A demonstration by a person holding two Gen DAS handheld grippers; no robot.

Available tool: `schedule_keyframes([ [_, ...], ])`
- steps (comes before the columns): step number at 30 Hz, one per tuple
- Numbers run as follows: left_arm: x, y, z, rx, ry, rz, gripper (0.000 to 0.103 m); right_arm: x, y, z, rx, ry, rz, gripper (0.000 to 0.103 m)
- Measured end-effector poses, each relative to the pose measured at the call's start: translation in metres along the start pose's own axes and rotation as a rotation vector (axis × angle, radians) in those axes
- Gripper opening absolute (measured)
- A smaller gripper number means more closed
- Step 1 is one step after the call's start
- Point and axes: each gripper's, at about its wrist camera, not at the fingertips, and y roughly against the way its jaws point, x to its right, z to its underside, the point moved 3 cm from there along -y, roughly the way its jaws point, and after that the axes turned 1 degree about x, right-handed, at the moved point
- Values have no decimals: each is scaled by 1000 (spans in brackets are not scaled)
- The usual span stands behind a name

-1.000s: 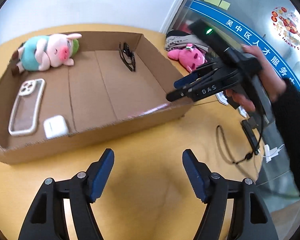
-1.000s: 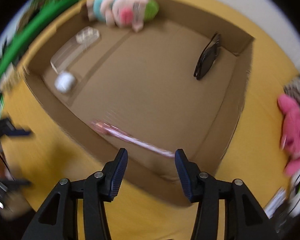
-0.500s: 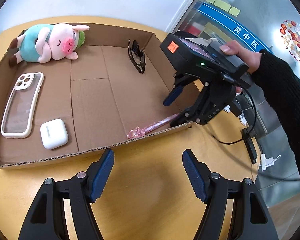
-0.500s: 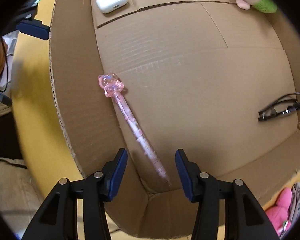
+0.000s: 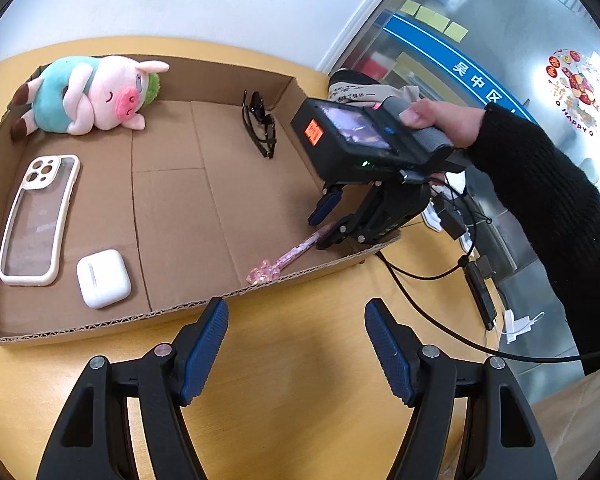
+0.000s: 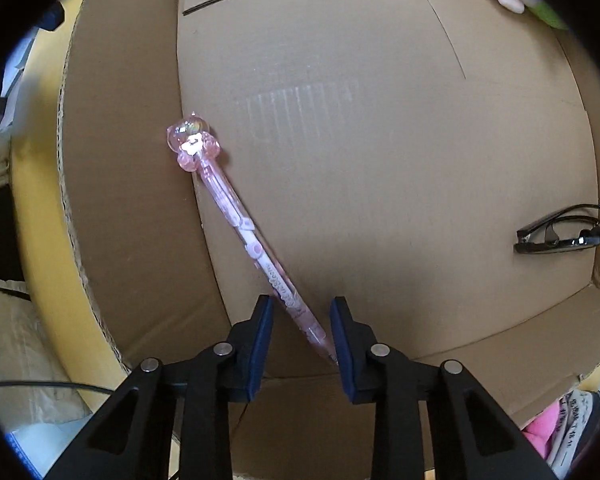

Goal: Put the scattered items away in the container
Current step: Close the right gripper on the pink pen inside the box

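A shallow cardboard box (image 5: 100, 322) lies on the yellow table. Inside it are a pig plush (image 5: 88, 94), a clear phone case (image 5: 38, 218), a white earbud case (image 5: 103, 278), black glasses (image 5: 260, 124) and a pink pen (image 5: 284, 260). My right gripper (image 5: 326, 226) is low inside the box's near right corner, open, with the pen's tip end (image 6: 300, 312) lying between its fingers on the box floor. The pen (image 6: 236, 220) rests along the box's side wall. My left gripper (image 5: 296, 344) is open and empty above the table, in front of the box.
A pink plush toy (image 6: 540, 428) and printed cloth (image 5: 356, 90) lie on the table beyond the box's right side. Black cables (image 5: 432, 312) and a white plug (image 5: 518, 324) lie at the table's right edge. Glass wall at the right.
My right gripper has dropped lower into the box's corner, and its fingers have narrowed around the pen's tip end. The pen lies where it was. My left gripper has hardly moved.
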Motion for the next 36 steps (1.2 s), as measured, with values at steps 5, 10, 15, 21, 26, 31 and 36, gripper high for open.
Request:
schedule_keyframes([
  [5,2,1,-3,4,0,-2,75,0,5,4,46,-23,58,10],
  [10,-5,3,-15,6,34,2,75,1,17,10,160,-137,22,9],
  [15,-20,-7,-47,-40,117,-3,75,8,29,16,277,-321,-28,9],
  [21,-45,-54,-98,-175,241,62,75,12,52,32,486,-585,-115,9],
  [26,-60,-97,-124,-264,335,72,75,22,42,65,589,-797,-187,9],
  [31,-62,-127,-120,-331,389,83,75,15,47,57,756,-951,-322,9],
  [36,-65,-145,-117,-353,421,84,67,16,54,55,864,-1018,-356,9],
])
